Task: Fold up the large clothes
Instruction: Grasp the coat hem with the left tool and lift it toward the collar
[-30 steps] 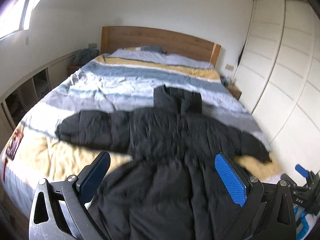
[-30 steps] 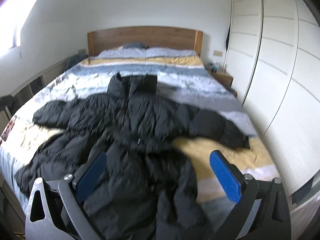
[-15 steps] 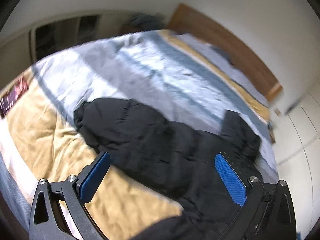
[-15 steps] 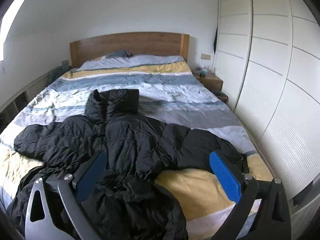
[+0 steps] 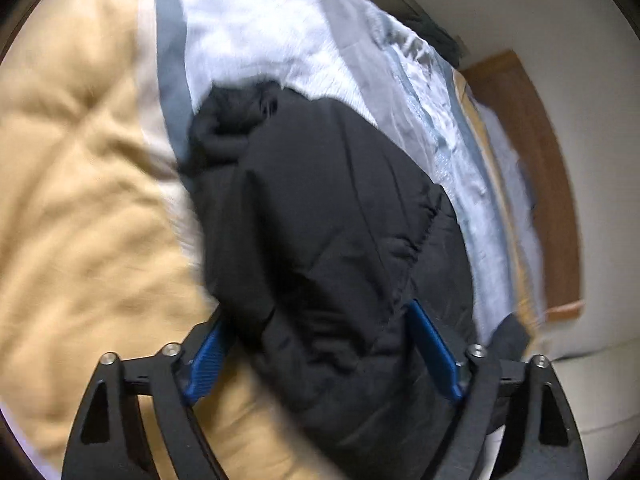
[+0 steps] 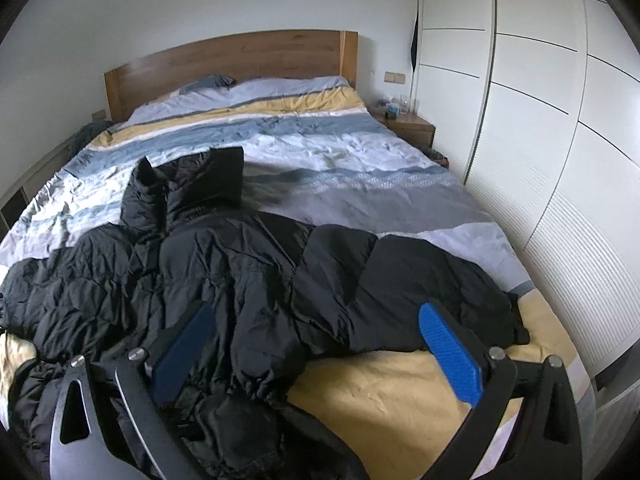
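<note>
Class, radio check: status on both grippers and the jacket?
Left gripper open, straddling jacket sleeve. Right gripper open above the black jacket. Nothing blocking.

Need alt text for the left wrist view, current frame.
The open left gripper straddles a black puffer jacket sleeve, its blue fingers on either side of the padded fabric. The sleeve lies on a striped duvet of yellow, white and grey-blue bands, with a wooden headboard at right; the image is motion-blurred.

- We see the jacket spread across the bed — hood toward the headboard.
- A nightstand stands right of the bed, beside the wardrobe.
</note>
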A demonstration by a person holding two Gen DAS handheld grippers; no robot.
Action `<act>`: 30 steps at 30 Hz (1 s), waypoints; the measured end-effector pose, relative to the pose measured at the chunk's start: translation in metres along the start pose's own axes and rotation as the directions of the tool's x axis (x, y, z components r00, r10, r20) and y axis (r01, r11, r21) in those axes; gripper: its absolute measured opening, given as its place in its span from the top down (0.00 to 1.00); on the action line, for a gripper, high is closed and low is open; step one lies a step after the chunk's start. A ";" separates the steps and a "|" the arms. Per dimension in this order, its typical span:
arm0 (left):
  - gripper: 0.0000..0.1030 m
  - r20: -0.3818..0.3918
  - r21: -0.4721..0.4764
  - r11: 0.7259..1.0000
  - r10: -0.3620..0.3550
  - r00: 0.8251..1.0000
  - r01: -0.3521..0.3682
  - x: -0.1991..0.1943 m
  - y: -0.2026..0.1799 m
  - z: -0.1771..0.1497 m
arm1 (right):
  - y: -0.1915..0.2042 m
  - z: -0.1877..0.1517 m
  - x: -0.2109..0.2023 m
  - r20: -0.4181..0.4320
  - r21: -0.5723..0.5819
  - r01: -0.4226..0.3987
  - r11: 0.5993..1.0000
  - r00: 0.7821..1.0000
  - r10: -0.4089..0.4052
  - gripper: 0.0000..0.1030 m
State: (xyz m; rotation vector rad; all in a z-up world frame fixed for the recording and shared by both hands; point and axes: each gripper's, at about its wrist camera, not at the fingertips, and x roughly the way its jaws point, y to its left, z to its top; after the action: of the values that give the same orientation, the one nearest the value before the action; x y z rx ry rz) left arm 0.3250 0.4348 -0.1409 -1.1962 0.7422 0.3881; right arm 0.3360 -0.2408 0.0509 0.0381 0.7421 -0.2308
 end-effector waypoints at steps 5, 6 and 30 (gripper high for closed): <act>0.69 0.028 -0.073 0.990 -0.119 0.992 0.121 -0.003 0.006 -0.002 | -0.004 -0.006 -0.004 -0.003 -0.002 0.016 1.000 1.000 -0.016 0.00; 0.78 0.032 -0.055 0.990 -0.125 0.992 0.126 -0.007 0.002 -0.002 | -0.006 -0.005 -0.006 0.001 -0.001 0.020 1.000 1.000 -0.020 0.00; 0.92 -0.167 0.652 0.711 -0.204 0.965 0.263 -0.091 -0.239 -0.214 | -0.074 -0.018 -0.096 0.107 0.106 -0.043 0.993 0.994 0.032 0.00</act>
State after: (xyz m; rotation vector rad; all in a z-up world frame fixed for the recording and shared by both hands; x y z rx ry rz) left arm 0.3454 0.1631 0.0510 -0.5972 0.7028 -0.1546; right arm 0.2393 -0.2918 0.1057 0.1421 0.6233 -0.2352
